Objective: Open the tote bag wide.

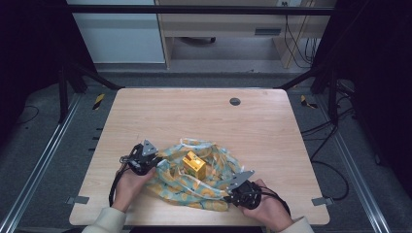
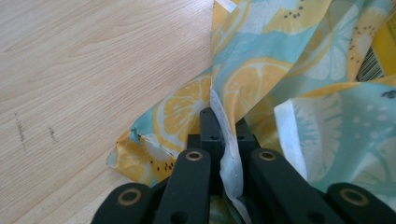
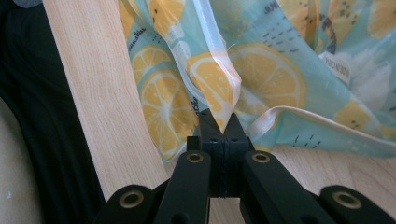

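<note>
A light blue cloth printed with lemon slices [image 1: 204,177] lies crumpled near the table's front edge, with a small yellow box [image 1: 194,164] sitting in its middle. My left gripper [image 1: 154,164] is shut on the cloth's left edge; in the left gripper view the white hem [image 2: 227,140] runs pinched between the closed jaws. My right gripper [image 1: 232,193] is shut on the cloth's right front edge, where a fold of cloth [image 3: 219,100] rises from the closed jaw tips. The yellow box [image 2: 380,51] peeks in at the right edge of the left gripper view.
The wooden table [image 1: 204,121] has a round grey plug [image 1: 234,101] near its back edge. Metal rails run along both sides on the floor, and cables trail at the right. The table's front edge [image 3: 88,116] lies close to my right gripper.
</note>
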